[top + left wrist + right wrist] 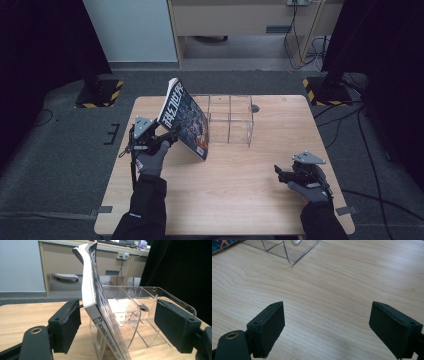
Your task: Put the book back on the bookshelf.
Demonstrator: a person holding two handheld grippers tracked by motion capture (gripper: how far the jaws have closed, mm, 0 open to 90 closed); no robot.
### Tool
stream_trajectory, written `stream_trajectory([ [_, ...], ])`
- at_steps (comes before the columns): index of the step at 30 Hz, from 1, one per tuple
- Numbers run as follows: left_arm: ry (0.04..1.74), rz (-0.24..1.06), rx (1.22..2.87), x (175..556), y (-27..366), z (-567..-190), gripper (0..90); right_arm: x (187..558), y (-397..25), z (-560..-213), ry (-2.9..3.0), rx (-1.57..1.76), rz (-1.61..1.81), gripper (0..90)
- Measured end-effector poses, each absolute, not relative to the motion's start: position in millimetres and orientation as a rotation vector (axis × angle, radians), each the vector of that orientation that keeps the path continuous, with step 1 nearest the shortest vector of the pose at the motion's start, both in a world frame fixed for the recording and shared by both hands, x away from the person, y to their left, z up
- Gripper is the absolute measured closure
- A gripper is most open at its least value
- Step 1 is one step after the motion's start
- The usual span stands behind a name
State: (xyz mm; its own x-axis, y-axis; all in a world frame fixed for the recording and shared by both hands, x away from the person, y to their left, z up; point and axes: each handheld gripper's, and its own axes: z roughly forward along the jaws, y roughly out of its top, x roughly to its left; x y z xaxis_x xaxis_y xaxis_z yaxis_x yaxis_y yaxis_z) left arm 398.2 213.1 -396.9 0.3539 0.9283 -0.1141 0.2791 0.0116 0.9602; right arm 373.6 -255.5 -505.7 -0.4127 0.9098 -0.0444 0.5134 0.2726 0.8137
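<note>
Wooden table (240, 185) is carrying a clear acrylic organizer (231, 120) near its far edge; a magazine (184, 119) is leaning against its left end, between the left gripper's (172, 134) wide-open jaws. Right gripper (278, 174) is hovering open, empty, near the right edge.

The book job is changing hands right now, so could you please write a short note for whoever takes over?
Left gripper: jaws open, one pad touching the book, no clamp.
Right gripper: open, holding nothing, low over bare table at the near right.
Book: tilted on its lower edge, leaning against the clear rack.
Done: book brought to the rack.
Left, probably: stand it upright in a slot.
</note>
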Motion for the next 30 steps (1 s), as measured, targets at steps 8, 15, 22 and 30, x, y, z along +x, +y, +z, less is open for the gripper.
stream_trajectory([
  [8, 1.098, 0.696, 1.644, 382.7, 225.7, -410.3, 18.7, 373.3, -257.0, -505.2, 2.030, 1.284, 1.012, 13.1],
  [15, 1.121, 0.630, 1.735, 366.0, 240.7, -437.9, 17.7, 372.9, -260.4, -504.1, 2.018, 1.302, 1.017, 12.9],
  [22, 1.197, 0.587, 1.784, 362.7, 258.0, -465.5, 17.5, 372.7, -263.6, -504.1, 2.016, 1.315, 1.012, 12.6],
  [30, 1.248, 0.525, 1.854, 364.8, 269.9, -484.4, 14.9, 372.7, -263.7, -507.1, 2.028, 1.313, 0.996, 12.6],
])
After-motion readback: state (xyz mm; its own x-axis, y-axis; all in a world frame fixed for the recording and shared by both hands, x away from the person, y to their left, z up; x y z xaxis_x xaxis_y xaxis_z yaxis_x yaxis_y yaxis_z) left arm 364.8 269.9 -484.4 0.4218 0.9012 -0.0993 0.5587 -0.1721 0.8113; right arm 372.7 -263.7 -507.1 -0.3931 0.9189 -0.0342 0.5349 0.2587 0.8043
